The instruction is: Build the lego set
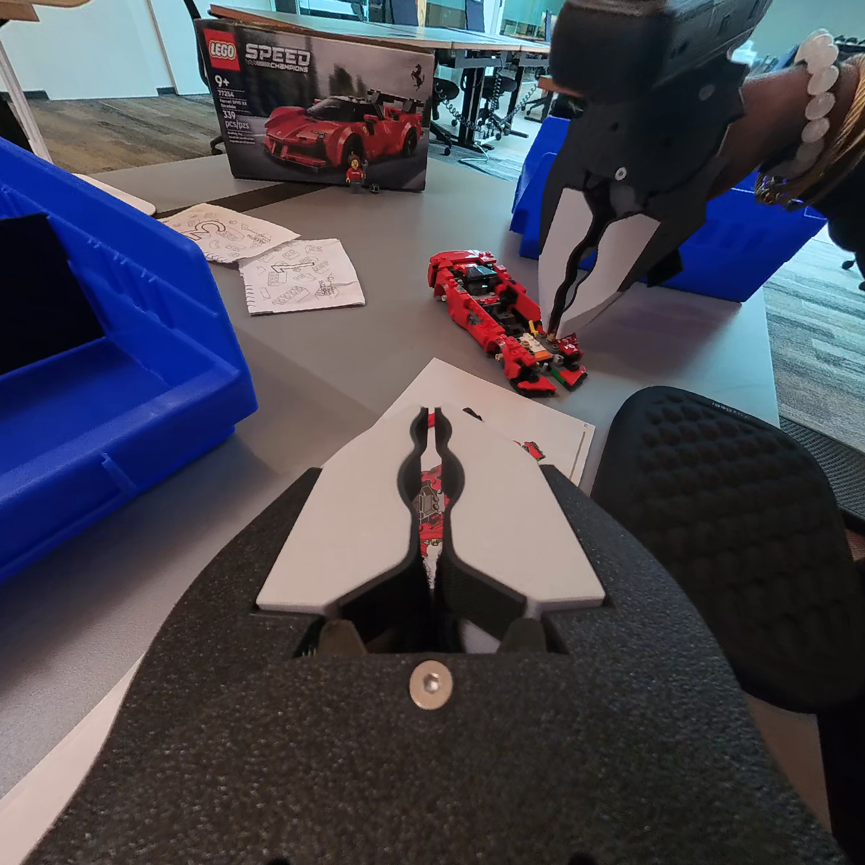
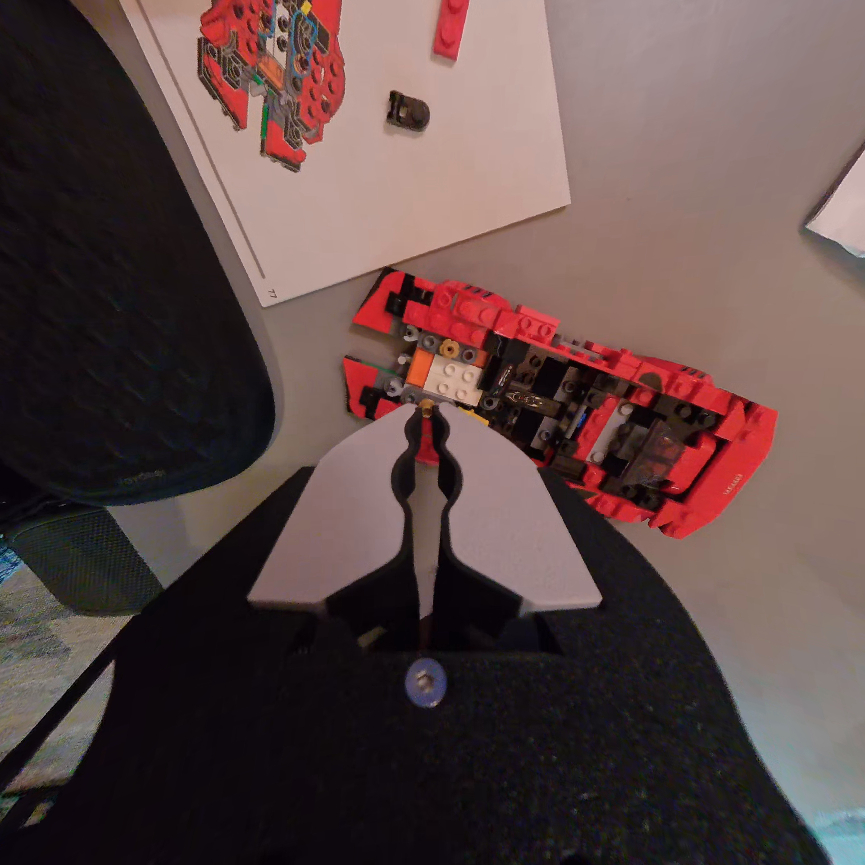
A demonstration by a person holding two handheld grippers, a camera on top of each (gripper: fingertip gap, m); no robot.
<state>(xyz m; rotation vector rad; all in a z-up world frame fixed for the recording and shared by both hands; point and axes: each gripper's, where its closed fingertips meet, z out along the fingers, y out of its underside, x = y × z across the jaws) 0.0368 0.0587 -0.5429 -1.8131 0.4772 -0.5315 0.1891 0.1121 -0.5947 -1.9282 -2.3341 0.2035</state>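
Grey table (image 1: 374, 262); right tongs (image 2: 427, 411) angled down, pinching gold stud (image 2: 426, 413) over car (image 2: 561, 402); left tongs (image 1: 431, 412) together, level.

Right claw (image 1: 554, 333) tip down on red lego car (image 1: 496, 318), grey table (image 1: 365, 346).

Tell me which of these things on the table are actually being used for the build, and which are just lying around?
In use:
- half-built red car
- small tan round piece, pinched by the right gripper
- instruction page
- loose red plate and black piece on it

Lying about:
- set box
- opened paper bags
- blue bins
- minifigure
- left gripper, idle
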